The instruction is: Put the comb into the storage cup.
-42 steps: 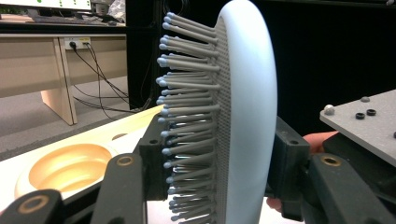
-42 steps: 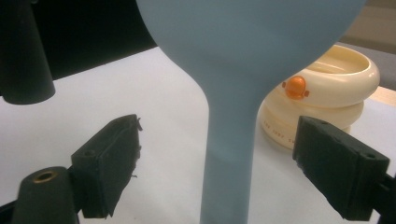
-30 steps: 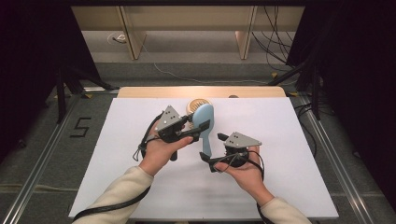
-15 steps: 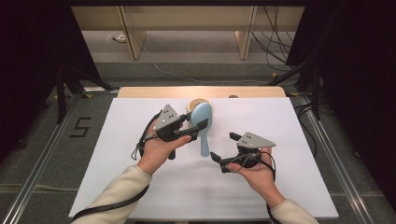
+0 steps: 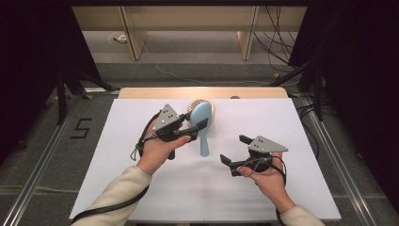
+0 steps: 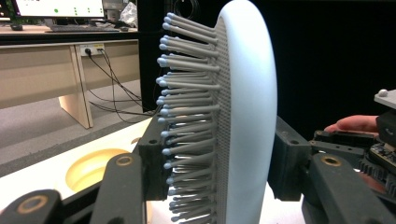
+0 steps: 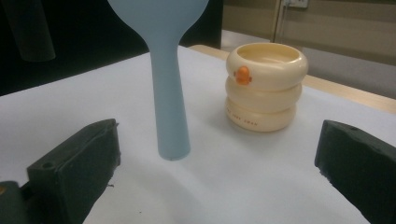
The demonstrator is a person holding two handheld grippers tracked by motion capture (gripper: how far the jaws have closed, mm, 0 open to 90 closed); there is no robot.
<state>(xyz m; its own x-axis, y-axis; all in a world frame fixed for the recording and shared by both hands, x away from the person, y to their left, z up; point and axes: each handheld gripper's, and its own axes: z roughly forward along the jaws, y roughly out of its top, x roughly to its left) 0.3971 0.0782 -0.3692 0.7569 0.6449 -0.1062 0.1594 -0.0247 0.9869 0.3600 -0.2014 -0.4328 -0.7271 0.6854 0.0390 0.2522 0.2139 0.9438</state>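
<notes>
The left gripper has its 2 jaws clamped on the head of a pale blue hairbrush, pinching it front and back, and holds it above the white table, handle pointing down. The brush has a smooth oval back and rows of grey, ball-tipped bristles. The right gripper stands spread wide and empty, near the handle. Beyond sits a cream ribbed cup with an orange mark.

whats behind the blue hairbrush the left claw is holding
A cream ringed plastic cup with an orange duck mark stands behind the light blue plastic hairbrush. In the high view the brush head covers most of it.
</notes>
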